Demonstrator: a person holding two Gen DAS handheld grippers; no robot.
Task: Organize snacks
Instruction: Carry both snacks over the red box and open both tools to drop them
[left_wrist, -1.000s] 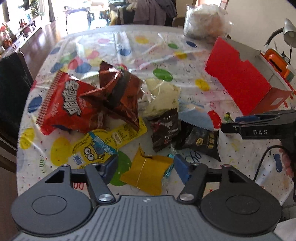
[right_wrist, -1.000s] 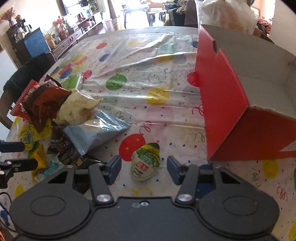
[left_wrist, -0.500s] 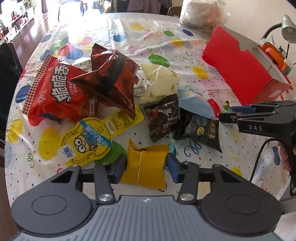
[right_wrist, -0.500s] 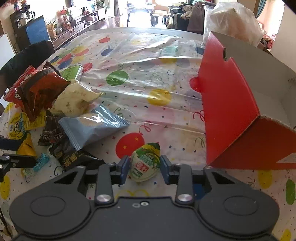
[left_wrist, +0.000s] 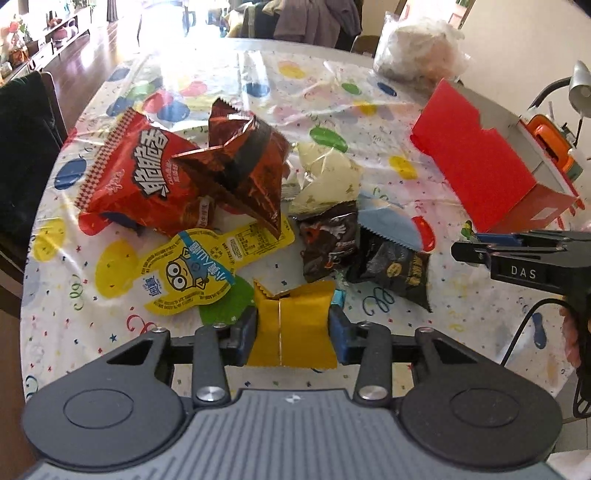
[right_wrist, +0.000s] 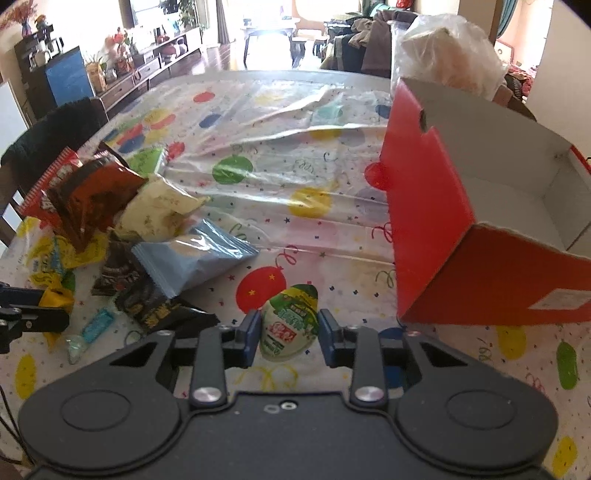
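Your left gripper (left_wrist: 291, 334), low in the frame, has its jaws closing on the yellow packet (left_wrist: 291, 328). Your right gripper (right_wrist: 287, 332) pinches the green egg-shaped snack (right_wrist: 290, 323) at bottom centre on the counter (right_wrist: 280, 206), left of the red box (right_wrist: 461, 229).

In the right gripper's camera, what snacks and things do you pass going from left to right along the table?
Red chip bag → cream packet → blue pouch → green and white snack held in the right gripper → red box.
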